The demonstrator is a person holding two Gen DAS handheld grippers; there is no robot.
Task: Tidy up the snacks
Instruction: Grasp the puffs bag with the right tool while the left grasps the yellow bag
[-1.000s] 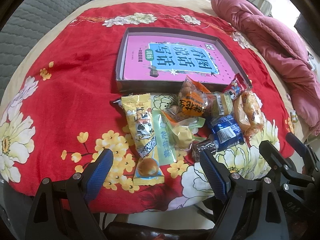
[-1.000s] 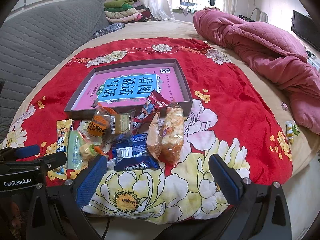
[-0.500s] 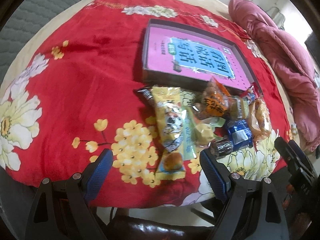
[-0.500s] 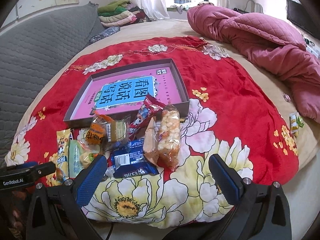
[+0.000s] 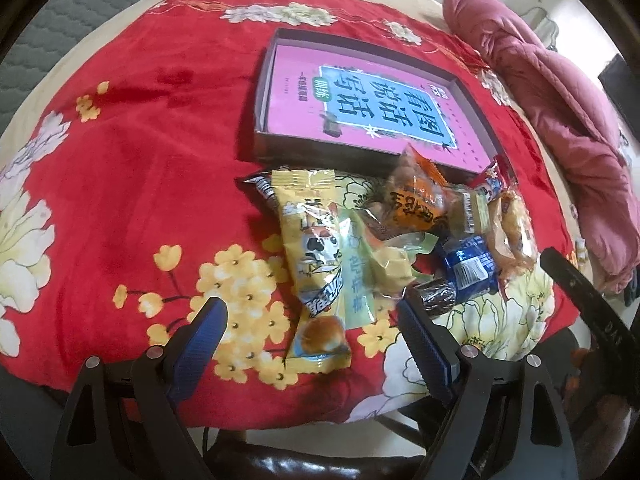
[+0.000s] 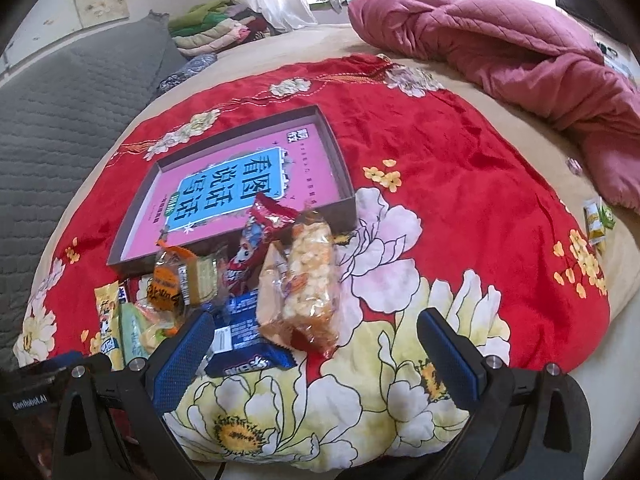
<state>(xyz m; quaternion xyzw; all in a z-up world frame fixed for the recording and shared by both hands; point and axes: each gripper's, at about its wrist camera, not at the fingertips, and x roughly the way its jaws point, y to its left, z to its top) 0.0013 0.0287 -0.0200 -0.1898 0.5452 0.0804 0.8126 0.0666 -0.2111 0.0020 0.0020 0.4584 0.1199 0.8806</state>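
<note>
A heap of wrapped snacks lies on the red floral cloth in front of a shallow dark box [image 5: 262,92] [image 6: 344,176] with a pink printed bottom. The long yellow packet [image 5: 316,264] lies nearest my left gripper [image 5: 310,320], which is open just short of its lower end. A dark round sweet [image 5: 436,295] touches the right finger. In the right wrist view, a blue packet [image 6: 248,354] and a clear bag of puffed rice cake [image 6: 310,280] lie ahead of my right gripper [image 6: 316,344], open and empty. An orange packet [image 6: 168,280] and a red packet [image 6: 260,232] lean by the box.
A pink quilt [image 6: 500,52] is bunched at the far right of the bed. A grey padded cover [image 6: 72,100] lies at the left, folded clothes [image 6: 212,28] behind it. Small green and yellow packets [image 6: 596,220] sit off the cloth at the right edge.
Both grippers have moved closer to the snack heap, the left one drifting left so the yellow packet lies between its fingers. Nothing was grasped; the snacks lie as before.
</note>
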